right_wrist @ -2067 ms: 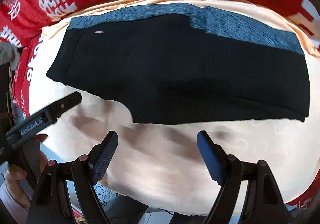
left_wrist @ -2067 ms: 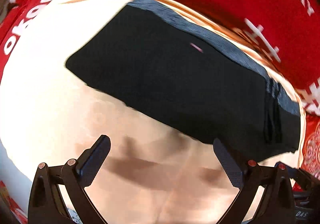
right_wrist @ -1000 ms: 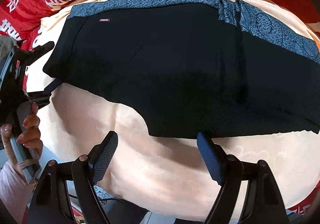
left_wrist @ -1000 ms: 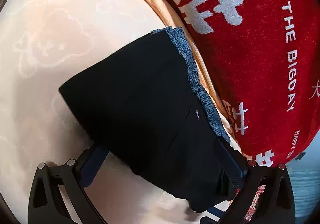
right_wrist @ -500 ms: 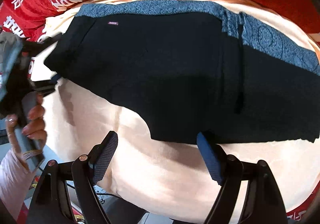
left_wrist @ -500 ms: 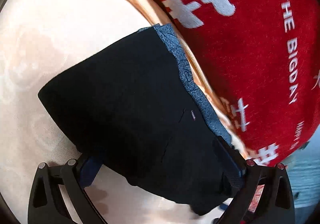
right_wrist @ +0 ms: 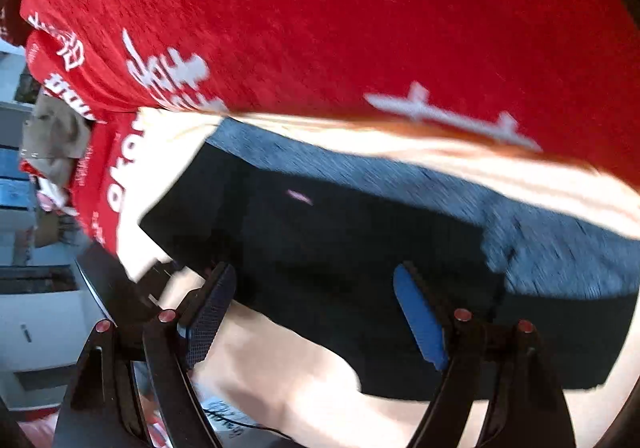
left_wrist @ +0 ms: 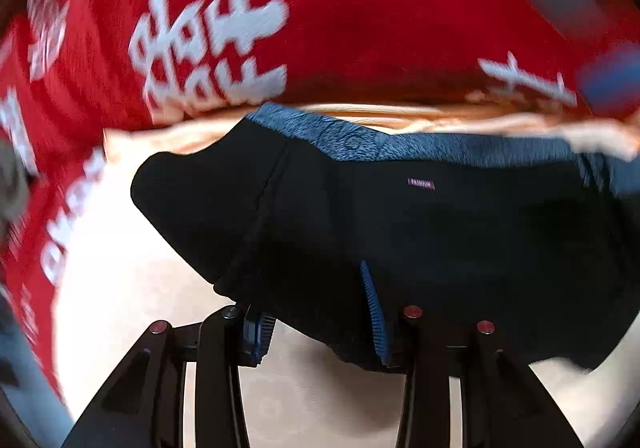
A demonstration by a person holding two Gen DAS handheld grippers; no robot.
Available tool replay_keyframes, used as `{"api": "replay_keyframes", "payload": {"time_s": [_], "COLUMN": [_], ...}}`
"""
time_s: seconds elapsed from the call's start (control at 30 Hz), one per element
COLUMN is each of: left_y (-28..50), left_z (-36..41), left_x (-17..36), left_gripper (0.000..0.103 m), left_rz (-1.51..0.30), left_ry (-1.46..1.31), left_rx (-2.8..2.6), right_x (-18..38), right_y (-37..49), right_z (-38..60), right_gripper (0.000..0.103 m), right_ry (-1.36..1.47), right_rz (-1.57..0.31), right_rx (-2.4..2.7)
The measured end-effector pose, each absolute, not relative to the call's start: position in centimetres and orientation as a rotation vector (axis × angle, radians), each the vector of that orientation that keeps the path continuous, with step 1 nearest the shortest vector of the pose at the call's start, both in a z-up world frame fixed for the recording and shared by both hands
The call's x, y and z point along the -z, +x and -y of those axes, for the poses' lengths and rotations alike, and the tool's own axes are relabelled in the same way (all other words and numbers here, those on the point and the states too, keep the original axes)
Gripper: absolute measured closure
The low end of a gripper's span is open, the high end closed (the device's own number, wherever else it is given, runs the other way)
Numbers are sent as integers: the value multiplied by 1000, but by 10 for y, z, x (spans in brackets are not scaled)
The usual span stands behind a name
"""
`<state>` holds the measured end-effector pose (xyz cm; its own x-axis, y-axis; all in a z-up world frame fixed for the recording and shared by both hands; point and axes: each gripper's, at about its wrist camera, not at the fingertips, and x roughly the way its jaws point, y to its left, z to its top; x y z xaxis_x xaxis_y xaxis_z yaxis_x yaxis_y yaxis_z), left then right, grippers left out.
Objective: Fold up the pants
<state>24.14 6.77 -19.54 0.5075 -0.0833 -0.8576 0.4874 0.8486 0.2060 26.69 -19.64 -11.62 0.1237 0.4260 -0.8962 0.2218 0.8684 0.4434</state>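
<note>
The black pants with a blue-grey waistband lie on a peach blanket. My left gripper has narrowed its jaws onto the pants' near left edge, with fabric bunched between the blue pads. In the right wrist view the pants stretch across the middle, and my right gripper is open, its fingers straddling the near hem. The left gripper's body shows at the pants' left corner.
A red blanket with white lettering lies behind the peach blanket and wraps around its left side. Room furniture shows past the bed edge at the left. Both views are motion-blurred.
My left gripper has closed its jaws on the pants' left edge and swung round. My right gripper has moved left and forward so its open fingers now overlap the hem.
</note>
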Motion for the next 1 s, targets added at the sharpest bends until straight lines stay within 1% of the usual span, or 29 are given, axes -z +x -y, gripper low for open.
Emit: {"api": "replay_keyframes", "payload": {"time_s": [0.07, 0.17, 0.37, 0.6, 0.63, 0.67, 0.7, 0.77, 1.0], "left_y": [232, 222, 224, 214, 214, 213, 210, 193, 166], "left_z": [-57, -49, -39, -37, -37, -36, -35, -26, -2], "left_x": [198, 200, 199, 196, 196, 195, 191, 178, 121], "left_gripper": [62, 62, 62, 62, 62, 62, 62, 62, 62], "left_rz": [-940, -888, -882, -847, -858, -866, -852, -808, -748], "left_ry": [551, 634, 664, 682, 679, 672, 672, 699, 636], "left_rx": [366, 381, 381, 400, 405, 409, 417, 443, 539], "right_x": [116, 118, 144, 178, 184, 186, 186, 177, 124], "right_y": [294, 323, 360, 367, 367, 368, 367, 363, 328], "right_z": [179, 144, 62, 3, 4, 7, 12, 29, 96], "right_gripper": [19, 19, 19, 19, 33, 55, 82, 84, 84], "right_ry": [548, 465, 336, 122, 115, 125, 150, 214, 460], "right_rz": [-1487, -1535, -1672, -1827, -1844, -1848, -1844, -1791, -1603], "right_rx": [-242, -328, -497, -527, -507, -497, -488, -479, -526]}}
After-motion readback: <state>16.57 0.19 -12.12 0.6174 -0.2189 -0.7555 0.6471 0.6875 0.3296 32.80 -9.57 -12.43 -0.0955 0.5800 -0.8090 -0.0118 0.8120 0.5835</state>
